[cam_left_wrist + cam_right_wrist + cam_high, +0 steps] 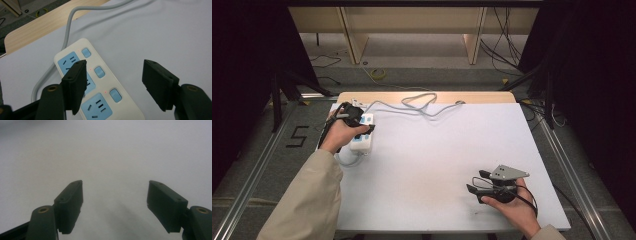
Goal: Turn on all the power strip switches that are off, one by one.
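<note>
A white table [437, 150] stands in a dark room. At its far left corner lies a white power strip [100, 85] with blue sockets, its grey cord [417, 106] looping along the far edge. The left gripper [113, 83] hovers over the strip, jaws apart. The right gripper [477, 182], jaws also apart and empty, sits near the table's right front.

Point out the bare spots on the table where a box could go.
Bare: the white table middle, between the power strip and the right gripper, and the far right corner. Crowded: far left, with strip, grey cable and left gripper.
</note>
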The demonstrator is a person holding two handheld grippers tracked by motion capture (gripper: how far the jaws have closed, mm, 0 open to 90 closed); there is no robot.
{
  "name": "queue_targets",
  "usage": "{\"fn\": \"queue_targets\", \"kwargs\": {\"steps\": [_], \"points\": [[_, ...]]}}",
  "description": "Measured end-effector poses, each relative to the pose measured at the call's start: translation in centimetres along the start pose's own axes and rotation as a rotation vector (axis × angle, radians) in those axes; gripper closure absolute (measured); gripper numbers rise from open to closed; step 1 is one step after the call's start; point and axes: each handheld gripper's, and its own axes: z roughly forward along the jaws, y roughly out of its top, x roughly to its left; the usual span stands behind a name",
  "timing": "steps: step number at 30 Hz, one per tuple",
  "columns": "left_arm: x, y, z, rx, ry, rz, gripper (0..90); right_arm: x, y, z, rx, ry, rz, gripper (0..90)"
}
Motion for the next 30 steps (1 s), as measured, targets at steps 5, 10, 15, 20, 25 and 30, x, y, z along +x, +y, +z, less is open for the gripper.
{"fn": "queue_targets", "kwargs": {"steps": [5, 10, 15, 20, 25, 30], "points": [[-0.5, -1.1, -0.6, -0.001, 0.0, 0.011, 32.7, 0.0, 0.0, 0.0, -0.002, -0.001, 0.0, 29.8], [-1.4, -2.1, -1.5, -0.026, -0.029, 0.025, 28.1, 0.0, 0.0, 0.1, 0.001, 0.0, 0.001, 29.8], [-2.8, -2.7, -2.3, -0.048, -0.04, 0.065, 26.4, 0.0, 0.0, 0.1, 0.002, 0.0, 0.0, 29.6], [-4.1, -3.4, -3.0, -0.064, -0.056, 0.094, 23.5, 0.1, 0.0, 0.1, 0.003, 0.001, 0.002, 29.6], [-5.2, -4.1, -3.6, -0.081, -0.069, 0.126, 22.0, 0.1, 0.0, 0.1, 0.001, 0.002, 0.002, 29.5], [-6.5, -5.2, -4.2, -0.12, -0.114, 0.18, 20.4, 0.0, 0.0, 0.2, 0.002, 0.003, 0.005, 29.5]]}}
